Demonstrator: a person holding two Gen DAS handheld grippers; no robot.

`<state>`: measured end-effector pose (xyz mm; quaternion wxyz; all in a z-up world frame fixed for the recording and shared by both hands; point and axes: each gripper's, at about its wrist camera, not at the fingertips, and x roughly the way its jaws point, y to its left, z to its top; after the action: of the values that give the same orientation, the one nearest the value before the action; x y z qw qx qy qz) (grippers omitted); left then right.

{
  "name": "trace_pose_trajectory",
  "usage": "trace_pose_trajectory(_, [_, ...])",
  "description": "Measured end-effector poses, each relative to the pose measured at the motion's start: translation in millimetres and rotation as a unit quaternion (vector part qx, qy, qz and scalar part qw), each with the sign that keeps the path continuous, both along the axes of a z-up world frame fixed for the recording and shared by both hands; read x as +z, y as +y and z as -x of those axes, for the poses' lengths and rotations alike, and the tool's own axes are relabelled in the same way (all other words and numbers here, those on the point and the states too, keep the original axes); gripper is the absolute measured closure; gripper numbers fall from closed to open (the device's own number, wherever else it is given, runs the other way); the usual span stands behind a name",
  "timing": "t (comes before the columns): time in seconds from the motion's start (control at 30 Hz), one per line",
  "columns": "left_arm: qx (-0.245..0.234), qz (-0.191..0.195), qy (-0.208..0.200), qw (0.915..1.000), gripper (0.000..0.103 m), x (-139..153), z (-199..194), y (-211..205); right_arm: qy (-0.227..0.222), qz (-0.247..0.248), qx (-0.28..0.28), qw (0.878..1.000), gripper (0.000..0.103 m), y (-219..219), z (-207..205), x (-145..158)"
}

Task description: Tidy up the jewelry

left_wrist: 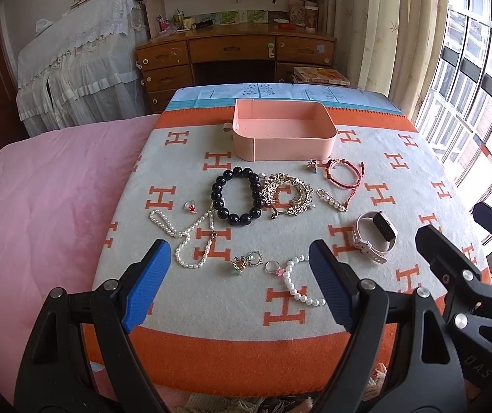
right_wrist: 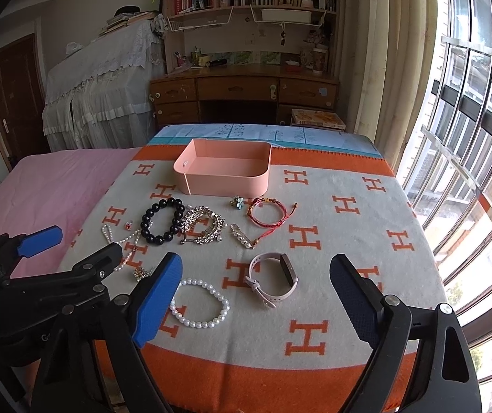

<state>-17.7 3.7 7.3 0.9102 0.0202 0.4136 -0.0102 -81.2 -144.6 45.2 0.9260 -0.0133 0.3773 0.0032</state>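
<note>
A pink tray [left_wrist: 290, 149] [right_wrist: 225, 186] stands at the far side of the orange-and-grey H blanket [left_wrist: 280, 351]. In front of it lie a black bead bracelet [left_wrist: 217, 195], a gold rhinestone brooch [left_wrist: 287, 194], a red cord bracelet [right_wrist: 267, 223], a pearl pin [left_wrist: 332, 199], a pearl necklace [left_wrist: 184, 251], small rings and pendants [left_wrist: 246, 261], a pearl bracelet [right_wrist: 198, 324] and a white watch [left_wrist: 382, 229] [right_wrist: 280, 275]. My left gripper [left_wrist: 239, 254] hovers open near the pendants, holding nothing. Over the watch, my right gripper [right_wrist: 256, 263] is open and holds nothing either.
A pink bedspread [left_wrist: 39, 206] lies to the left of the blanket. Beyond the bed stand a wooden desk [left_wrist: 235, 48] with shelves and a lace-covered cabinet [left_wrist: 81, 62]. Books [left_wrist: 320, 75] sit by the curtain, and barred windows [left_wrist: 469, 69] fill the right.
</note>
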Motion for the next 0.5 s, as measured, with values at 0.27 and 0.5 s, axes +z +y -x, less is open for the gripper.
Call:
trace_pose_trajectory(0.27, [-0.008,-0.002,0.003,1.0000,0.022,-1.5,-7.0,-4.2,0.008,-0.005,0.004,1.000,0.021,-4.3,-4.5,-3.1])
trace_pose_trajectory(0.5, [-0.012,-0.002,0.008,0.9999,0.022,-3.3,-11.1,-6.9,0.011,-0.005,0.005,1.000,0.024,-4.1,-6.4,-5.5])
